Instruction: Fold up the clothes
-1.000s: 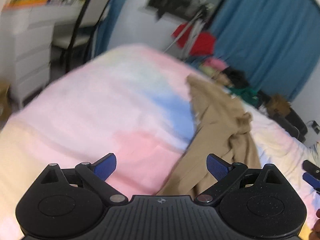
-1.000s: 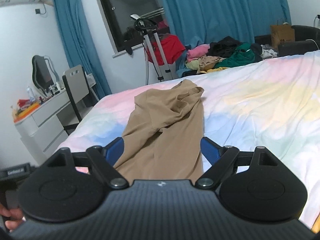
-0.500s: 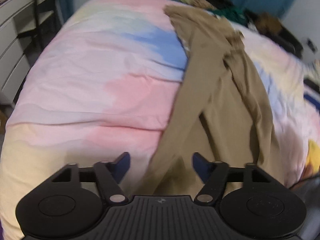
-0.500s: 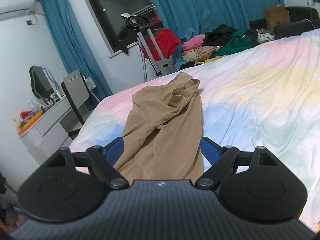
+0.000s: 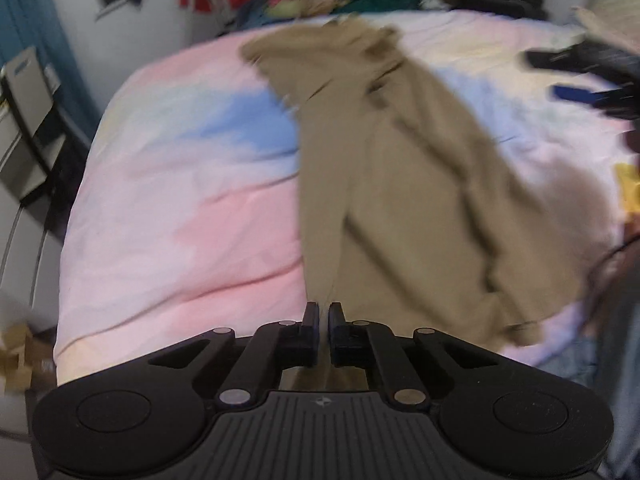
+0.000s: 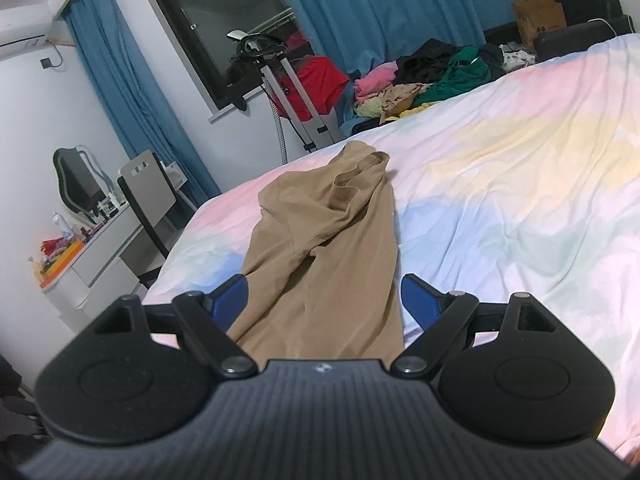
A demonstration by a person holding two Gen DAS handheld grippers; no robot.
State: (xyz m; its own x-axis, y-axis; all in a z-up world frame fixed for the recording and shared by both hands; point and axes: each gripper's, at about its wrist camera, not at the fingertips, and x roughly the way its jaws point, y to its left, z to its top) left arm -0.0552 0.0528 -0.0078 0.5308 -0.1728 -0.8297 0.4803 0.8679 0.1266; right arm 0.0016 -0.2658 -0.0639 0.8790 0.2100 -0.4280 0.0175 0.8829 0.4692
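Left wrist view, blurred: our left gripper [image 5: 323,314] at bottom centre has its jaws pinched together on the near hem of the tan trousers [image 5: 404,184], which run from there up to the upper middle across the pastel bedspread [image 5: 180,184]. Our right gripper [image 5: 588,80] shows at the right edge.

Right wrist view: our right gripper [image 6: 323,294] is spread wide, blue pads either side of the tan trousers [image 6: 332,240], holding nothing. Clothes pile [image 6: 432,76] upper centre, chair [image 6: 146,188] at left.
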